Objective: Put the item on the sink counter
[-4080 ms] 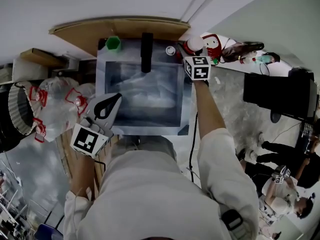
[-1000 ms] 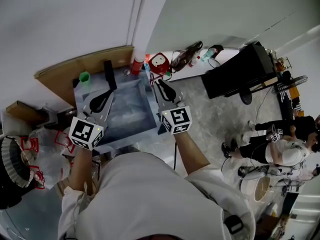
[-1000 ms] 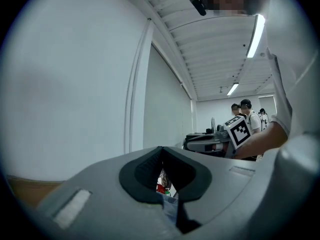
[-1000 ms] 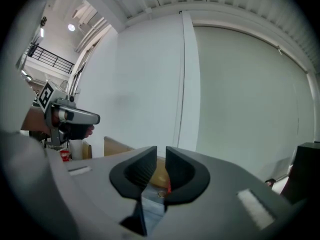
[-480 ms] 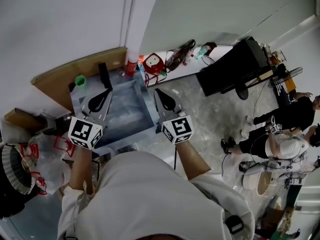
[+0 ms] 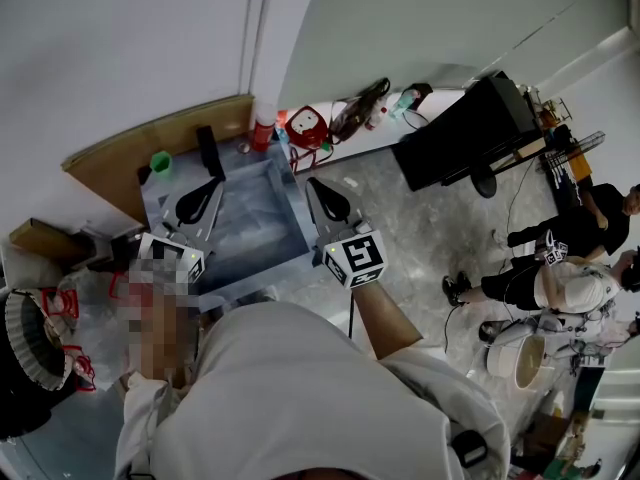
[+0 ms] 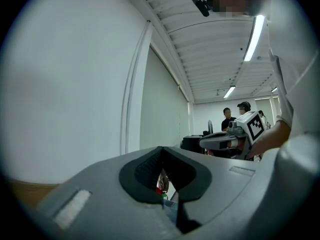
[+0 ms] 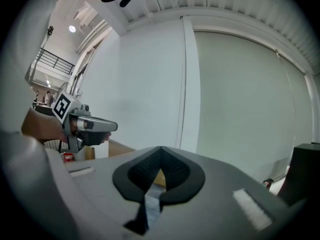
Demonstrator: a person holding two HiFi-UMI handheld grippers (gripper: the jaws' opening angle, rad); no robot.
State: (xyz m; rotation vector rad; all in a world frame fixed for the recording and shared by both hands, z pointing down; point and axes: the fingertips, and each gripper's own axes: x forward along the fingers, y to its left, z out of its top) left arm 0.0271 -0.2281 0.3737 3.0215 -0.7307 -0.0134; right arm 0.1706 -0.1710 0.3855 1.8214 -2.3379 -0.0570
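Sink counter (image 6: 296,208) placing probably done: left gripper (image 6: 208,190), right gripper (image 6: 320,192) clenched empty; next, backing off toward 6 o'clock.

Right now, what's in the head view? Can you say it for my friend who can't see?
Seen from above, a person in a white top holds the left gripper and the right gripper, both with jaws shut and empty, at a steel sink. A green cup stands at the sink's back edge.
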